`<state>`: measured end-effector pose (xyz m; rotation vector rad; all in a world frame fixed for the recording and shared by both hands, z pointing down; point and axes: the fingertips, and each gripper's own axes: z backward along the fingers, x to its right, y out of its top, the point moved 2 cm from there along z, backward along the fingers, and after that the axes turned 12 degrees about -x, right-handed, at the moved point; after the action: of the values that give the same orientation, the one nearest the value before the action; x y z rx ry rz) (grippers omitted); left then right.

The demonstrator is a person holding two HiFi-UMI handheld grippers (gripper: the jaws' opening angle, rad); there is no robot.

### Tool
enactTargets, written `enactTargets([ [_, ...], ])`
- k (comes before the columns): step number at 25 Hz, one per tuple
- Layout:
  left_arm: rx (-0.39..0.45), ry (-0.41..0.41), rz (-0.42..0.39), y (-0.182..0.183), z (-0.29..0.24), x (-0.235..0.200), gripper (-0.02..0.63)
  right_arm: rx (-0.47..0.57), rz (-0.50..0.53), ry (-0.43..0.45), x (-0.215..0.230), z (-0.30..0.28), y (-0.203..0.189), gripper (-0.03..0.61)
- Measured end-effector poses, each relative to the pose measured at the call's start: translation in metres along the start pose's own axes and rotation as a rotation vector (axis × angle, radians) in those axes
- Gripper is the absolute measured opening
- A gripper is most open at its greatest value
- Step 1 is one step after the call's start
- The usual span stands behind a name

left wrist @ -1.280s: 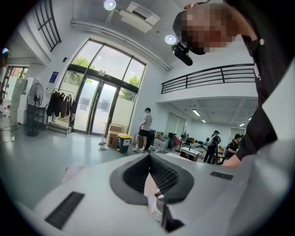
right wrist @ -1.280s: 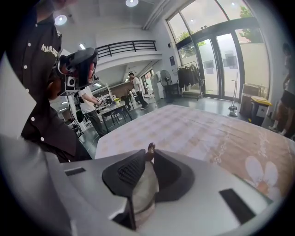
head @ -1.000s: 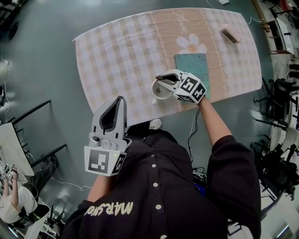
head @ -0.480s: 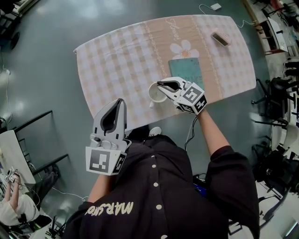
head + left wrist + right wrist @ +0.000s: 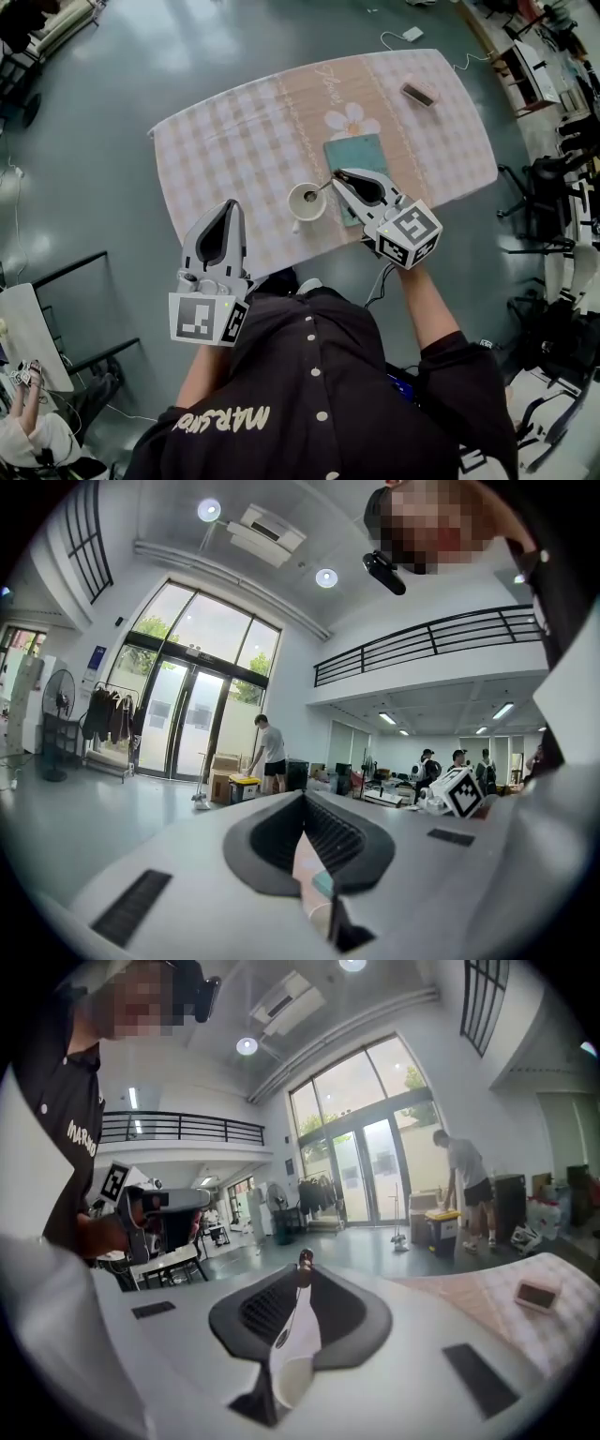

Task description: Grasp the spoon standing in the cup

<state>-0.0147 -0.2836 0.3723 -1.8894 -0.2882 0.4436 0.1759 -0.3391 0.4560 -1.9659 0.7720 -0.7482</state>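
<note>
Spoon (image 5: 323,186) pinched at its handle end in right gripper (image 5: 336,175), jaws narrow on it, just right of white cup (image 5: 307,201). Bowl end hangs toward cup mouth. Left gripper (image 5: 231,204) left of cup, nearer the person, jaws together, empty.

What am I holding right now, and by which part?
The right gripper pinches the spoon by the top end of its handle, at the jaw tips. The left gripper holds nothing.
</note>
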Motion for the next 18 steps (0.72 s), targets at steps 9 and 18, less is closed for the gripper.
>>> enactTargets([
  [9, 0.033, 0.006, -0.028, 0.015, 0.0, 0.005, 0.011, 0.206, 0.006, -0.192, -0.01, 0.076, 0.063, 0.049],
  [18, 0.091, 0.038, -0.066, 0.045, 0.004, -0.003, 0.011, 0.358, 0.031, -0.34, -0.011, 0.142, 0.107, 0.049],
])
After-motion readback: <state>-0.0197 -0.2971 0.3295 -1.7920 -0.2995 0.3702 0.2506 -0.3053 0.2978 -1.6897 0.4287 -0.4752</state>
